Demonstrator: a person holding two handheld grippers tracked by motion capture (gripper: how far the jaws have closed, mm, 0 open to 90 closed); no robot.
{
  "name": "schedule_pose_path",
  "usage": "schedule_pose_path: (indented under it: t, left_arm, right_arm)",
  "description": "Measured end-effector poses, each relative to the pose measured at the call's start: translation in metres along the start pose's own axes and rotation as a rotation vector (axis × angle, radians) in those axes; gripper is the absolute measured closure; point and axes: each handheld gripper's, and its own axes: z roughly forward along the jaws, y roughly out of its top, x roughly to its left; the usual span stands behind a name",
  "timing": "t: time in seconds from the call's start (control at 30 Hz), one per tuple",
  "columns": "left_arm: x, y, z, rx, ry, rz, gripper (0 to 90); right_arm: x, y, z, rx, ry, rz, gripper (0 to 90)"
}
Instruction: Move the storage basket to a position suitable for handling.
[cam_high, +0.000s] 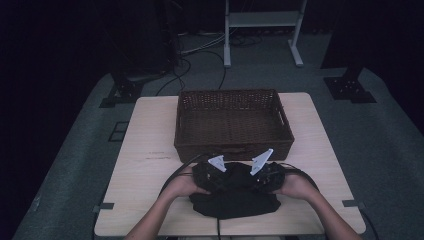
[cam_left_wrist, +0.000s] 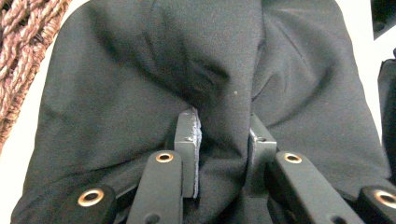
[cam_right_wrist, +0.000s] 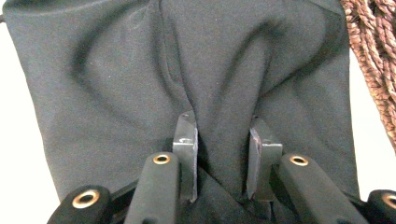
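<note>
Pale wood table (cam_high: 145, 150) carries all of our work, ringed by dark floor. Nearest to us, the black cloth (cam_high: 235, 200) lies bunched at the table's near edge, and we have both tools down on it: the left gripper (cam_high: 210, 175) and the right gripper (cam_high: 265, 175), side by side. In the left gripper view the jaws stand either side of a raised fold of cloth (cam_left_wrist: 224, 93), pinching it; the right gripper view shows the same, a ridge of cloth (cam_right_wrist: 219, 93) caught between its jaws (how firmly we cannot quite tell, the fabric being so dark). We judge the step in hand to be the grasp itself, with lifting to follow. Next we would need to raise both grippers together, level, and carry forward. Just beyond the cloth stands the wicker basket (cam_high: 233, 150), its near wall being what the cloth must clear. Farther off, cables (cam_high: 200, 55) trail across the floor near a white frame (cam_high: 262, 20).
</note>
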Motion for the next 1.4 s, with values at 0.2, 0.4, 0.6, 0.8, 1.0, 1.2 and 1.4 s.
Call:
schedule_pose_path:
  t: [0.2, 0.4, 0.6, 0.8, 1.0, 1.2, 1.4]
  left_arm:
    - [-0.008, 0.003, -0.011, -0.008, 0.027, 0.007, 72.1]
    - [-0.011, 0.005, -0.019, -0.013, 0.032, 0.017, 72.5]
    - [-0.013, 0.008, -0.030, -0.021, 0.047, 0.026, 72.7]
    - [-0.016, 0.013, -0.041, -0.030, 0.061, 0.042, 72.8]
    - [-0.019, 0.018, -0.047, -0.025, 0.067, 0.059, 73.2]
    - [-0.025, 0.024, -0.060, -0.038, 0.066, 0.070, 73.2]
    - [-0.029, 0.034, -0.074, -0.045, 0.095, 0.090, 73.2]
  right_arm:
    - [0.003, 0.002, -0.014, -0.031, 0.006, -0.001, 69.1]
    - [0.005, 0.006, -0.023, -0.049, -0.001, -0.013, 69.4]
    - [0.007, 0.011, -0.033, -0.080, 0.002, -0.022, 69.7]
    - [0.007, 0.016, -0.044, -0.102, -0.002, -0.023, 69.7]
    - [0.009, 0.021, -0.054, -0.110, -0.003, -0.028, 69.9]
    - [0.012, 0.024, -0.066, -0.139, 0.006, -0.031, 70.2]
    - [0.015, 0.030, -0.083, -0.169, -0.009, -0.041, 70.3]
